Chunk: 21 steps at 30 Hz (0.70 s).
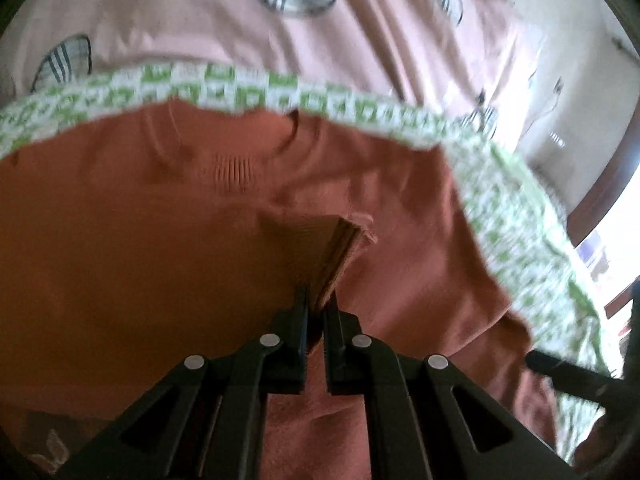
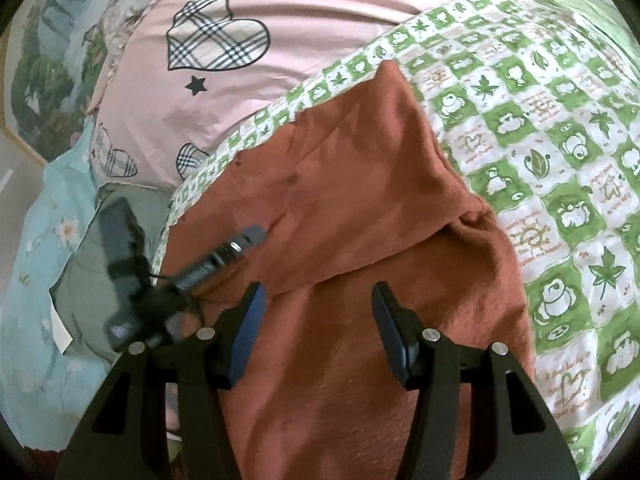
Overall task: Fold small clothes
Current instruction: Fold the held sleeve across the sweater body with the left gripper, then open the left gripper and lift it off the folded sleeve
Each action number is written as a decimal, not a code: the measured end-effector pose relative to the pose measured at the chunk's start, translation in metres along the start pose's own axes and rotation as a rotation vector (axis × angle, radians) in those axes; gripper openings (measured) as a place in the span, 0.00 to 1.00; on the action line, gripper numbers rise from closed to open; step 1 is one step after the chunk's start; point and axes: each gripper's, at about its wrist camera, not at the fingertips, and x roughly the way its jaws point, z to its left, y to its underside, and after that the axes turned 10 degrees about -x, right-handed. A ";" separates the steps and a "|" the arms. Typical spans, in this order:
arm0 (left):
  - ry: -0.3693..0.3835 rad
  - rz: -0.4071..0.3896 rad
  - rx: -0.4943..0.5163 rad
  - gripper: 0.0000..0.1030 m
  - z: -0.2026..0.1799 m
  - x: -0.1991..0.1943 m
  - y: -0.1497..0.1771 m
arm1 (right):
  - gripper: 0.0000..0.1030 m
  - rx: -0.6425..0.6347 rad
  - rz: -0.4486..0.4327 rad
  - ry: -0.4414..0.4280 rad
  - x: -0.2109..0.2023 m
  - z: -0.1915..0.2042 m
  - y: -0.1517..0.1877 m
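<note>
The left gripper [image 1: 318,300] has its black jaws pinched together on a ribbed cuff or hem [image 1: 340,248] of a rust-orange knit garment [image 1: 140,240], whose layered edge sticks up just past the fingertips. The garment spreads across most of the blurred view and lies on a green-and-white checked cloth [image 1: 500,208]. Beyond that is a pink sheet printed with plaid hearts and a dark star [image 1: 200,24]. A black bar [image 1: 568,372] juts in at the lower right.
</note>
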 end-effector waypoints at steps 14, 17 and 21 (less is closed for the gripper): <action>-0.242 -0.161 -0.189 0.50 0.107 -0.121 0.045 | 0.55 0.004 0.058 -0.029 0.082 0.020 -0.034; -0.363 -0.220 -0.336 0.51 0.160 -0.145 0.049 | 0.55 -0.001 0.094 -0.004 0.111 0.024 -0.042; -0.388 -0.190 -0.499 0.51 0.214 -0.149 0.052 | 0.08 -0.008 0.133 -0.009 0.143 0.028 -0.046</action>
